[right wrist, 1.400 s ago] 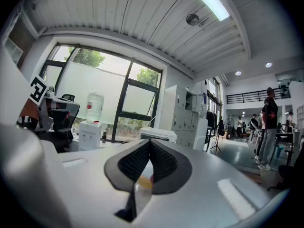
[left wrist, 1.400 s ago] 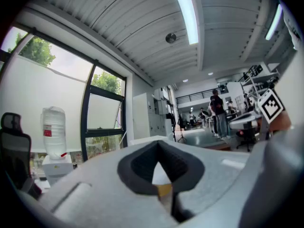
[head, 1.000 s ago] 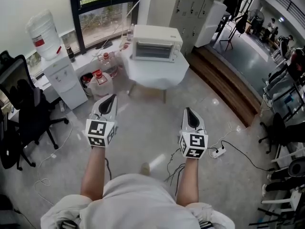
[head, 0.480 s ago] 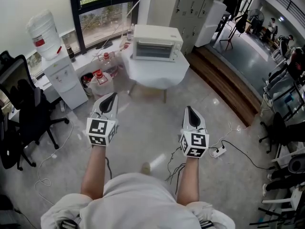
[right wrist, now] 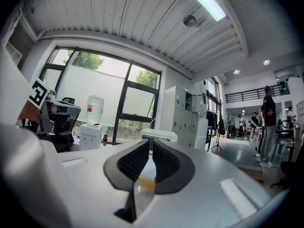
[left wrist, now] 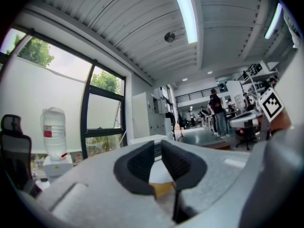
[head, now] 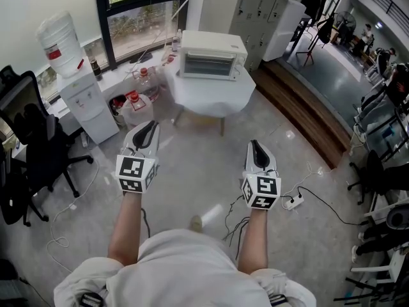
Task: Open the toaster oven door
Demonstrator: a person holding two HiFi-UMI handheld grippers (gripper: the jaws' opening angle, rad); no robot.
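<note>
Toaster oven (head: 213, 59), door closed, sits on a white table (head: 211, 100) at the far side of the room beside the window (head: 137, 18), well apart from both grippers. Whatever lies behind its glass is too small to make out. A person (head: 185, 267) stands at the near edge of the grey floor (head: 204, 165) with forearms out, hands hidden behind the marker cubes (head: 135, 174).

The left gripper (head: 150, 128) (left wrist: 157, 145) points level toward the oven. Its jaws have just been opening and now stand a small gap apart, gripping nothing. The right gripper (head: 256, 146) (right wrist: 150, 144) shows only a narrow slit between its pads and is likewise empty. In both gripper views the grippers' own grey bodies cover most of the oven, leaving a sliver between the pads.

At far left, a clear water bottle (head: 59, 43) is upended on a white dispenser (head: 86, 107). Red-capped jugs (head: 134, 107) stand on the floor nearby, and how full they are is hard to tell. An office chair (head: 32, 139) is cut off at the left edge.
</note>
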